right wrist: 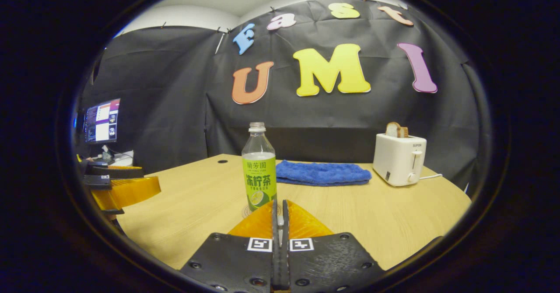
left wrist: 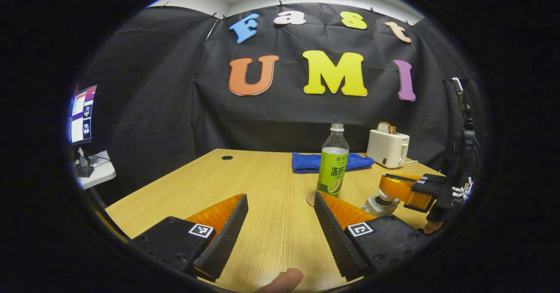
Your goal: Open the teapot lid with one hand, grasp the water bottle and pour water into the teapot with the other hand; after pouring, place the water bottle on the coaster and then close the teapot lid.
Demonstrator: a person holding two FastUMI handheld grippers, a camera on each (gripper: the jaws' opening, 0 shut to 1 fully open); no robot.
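While the water bottle [left wrist: 333, 161] stands upright and uncapped on a round coaster [left wrist: 311, 198] on the wooden table [left wrist: 271, 188], it is touched by neither gripper. The left gripper [left wrist: 280, 205] is held low over the table with its fingers spread wide and nothing between them; the bottle is seen just beyond its right finger. In the left gripper view, the right gripper [left wrist: 404, 188] is seen at the right edge, above a white teapot [left wrist: 376, 204] that is largely hidden by it. In the right gripper view, the fingers of the right gripper [right wrist: 280, 210] are pressed together; whether anything is pinched between them cannot be told. Behind the bottle a folded blue towel [right wrist: 323, 173] lies flat, and a white toaster [right wrist: 399, 159] with bread in its slot stands near the far right corner. A lit monitor [right wrist: 102, 120] is seen off the table to the left.
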